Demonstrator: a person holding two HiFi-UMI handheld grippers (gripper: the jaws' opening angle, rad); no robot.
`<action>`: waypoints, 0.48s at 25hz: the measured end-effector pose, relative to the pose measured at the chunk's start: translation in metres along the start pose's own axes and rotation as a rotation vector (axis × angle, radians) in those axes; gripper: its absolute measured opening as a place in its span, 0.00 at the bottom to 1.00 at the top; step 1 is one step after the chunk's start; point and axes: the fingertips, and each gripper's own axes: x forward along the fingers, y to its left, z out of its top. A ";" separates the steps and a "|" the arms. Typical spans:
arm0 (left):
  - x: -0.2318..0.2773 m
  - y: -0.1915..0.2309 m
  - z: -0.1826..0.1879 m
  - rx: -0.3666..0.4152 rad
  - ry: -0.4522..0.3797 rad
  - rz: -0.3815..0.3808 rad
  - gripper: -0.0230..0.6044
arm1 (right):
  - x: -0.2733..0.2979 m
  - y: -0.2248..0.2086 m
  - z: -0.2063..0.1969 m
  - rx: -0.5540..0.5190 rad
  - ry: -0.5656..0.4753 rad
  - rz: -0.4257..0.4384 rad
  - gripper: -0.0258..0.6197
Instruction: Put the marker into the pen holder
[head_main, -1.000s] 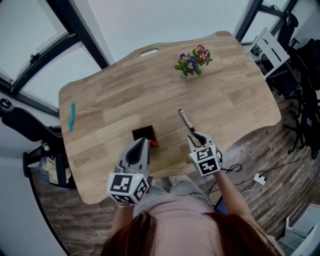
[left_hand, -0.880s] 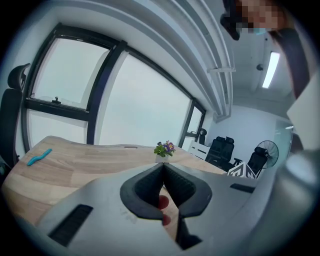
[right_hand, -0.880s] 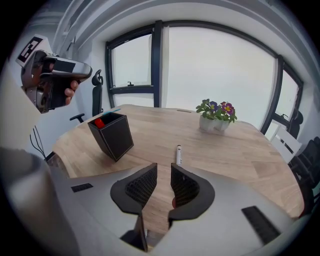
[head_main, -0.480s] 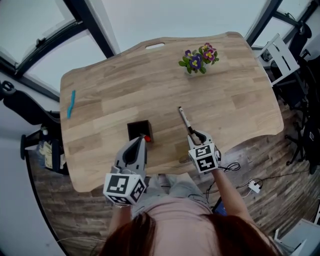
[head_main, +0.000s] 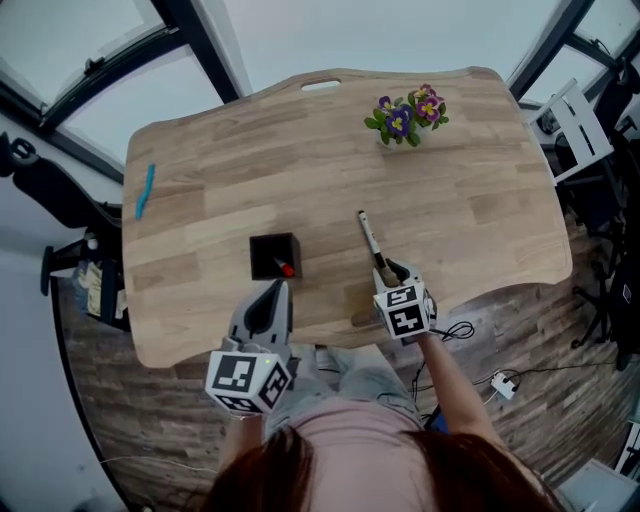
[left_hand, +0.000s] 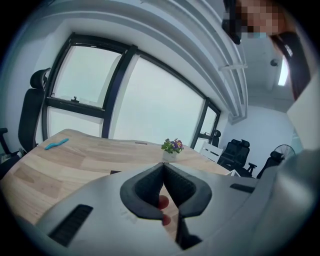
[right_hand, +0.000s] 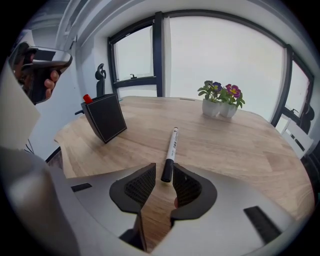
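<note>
The table (head_main: 480, 220) fills most of the head view. The left gripper (left_hand: 163, 166) is clenched on nothing, just short of the holder (head_main: 272, 255). The right gripper (right_hand: 164, 176) is opening. The marker (head_main: 370, 238) lies flat on the wood, its black cap between those jaws (pads not pressing), apart from the holder.
</note>
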 end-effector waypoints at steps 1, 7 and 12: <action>0.000 -0.001 -0.002 -0.001 0.002 0.006 0.04 | 0.002 -0.001 -0.001 0.007 0.001 0.002 0.18; -0.003 -0.006 -0.012 -0.010 0.007 0.034 0.04 | 0.013 0.000 -0.010 0.016 0.017 0.031 0.18; -0.004 -0.009 -0.016 -0.019 0.011 0.054 0.04 | 0.018 -0.001 -0.016 0.034 0.034 0.044 0.19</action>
